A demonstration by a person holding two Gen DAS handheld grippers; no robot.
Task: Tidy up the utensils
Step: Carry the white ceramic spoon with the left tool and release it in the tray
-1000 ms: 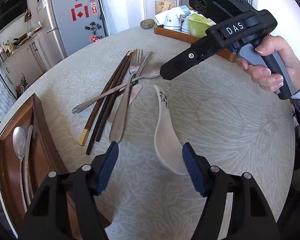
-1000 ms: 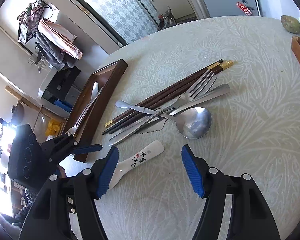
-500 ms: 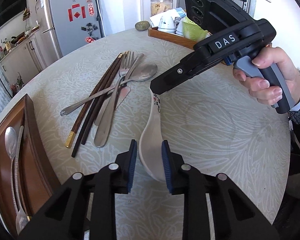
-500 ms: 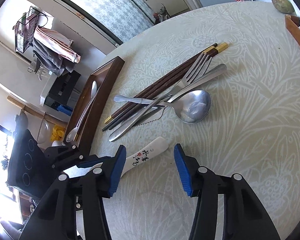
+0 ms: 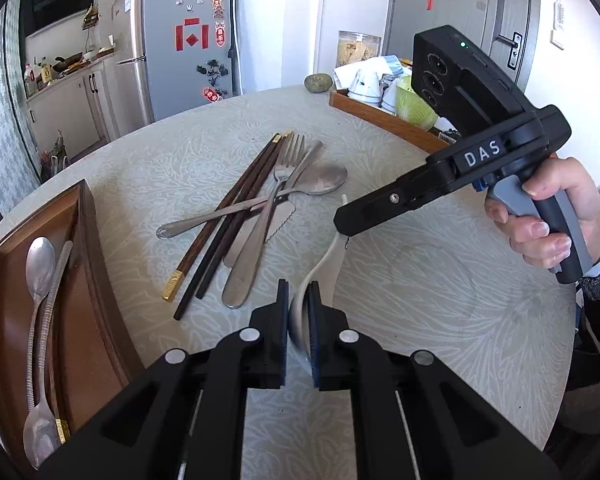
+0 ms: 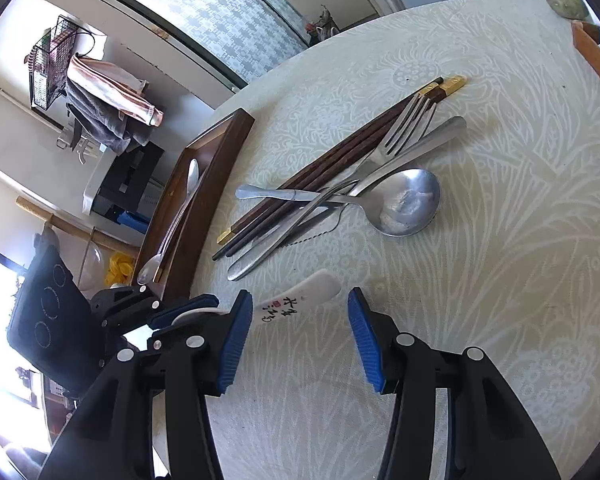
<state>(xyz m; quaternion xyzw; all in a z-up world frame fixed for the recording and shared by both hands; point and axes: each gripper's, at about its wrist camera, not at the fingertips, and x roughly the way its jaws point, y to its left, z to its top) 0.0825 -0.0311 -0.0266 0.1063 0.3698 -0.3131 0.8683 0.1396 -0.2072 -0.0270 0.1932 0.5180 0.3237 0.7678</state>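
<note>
Grey fridge (image 5: 180, 48) with red stickers, towels (image 6: 108, 100) beside wire basket (image 6: 46, 64).

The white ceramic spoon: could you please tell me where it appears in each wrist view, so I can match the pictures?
Left wrist view: the white ceramic spoon is at lower centre, its bowl pinched between the closing left gripper.
Right wrist view: its lettered handle lies at lower centre, between the right gripper's open fingers.
Shared landmark: the large steel spoon.

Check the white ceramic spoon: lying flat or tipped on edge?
Tipped on edge. The left gripper is closing on the bowl of the ceramic spoon, which stands sideways between the pads; its handle angles toward the utensil pile.
</note>
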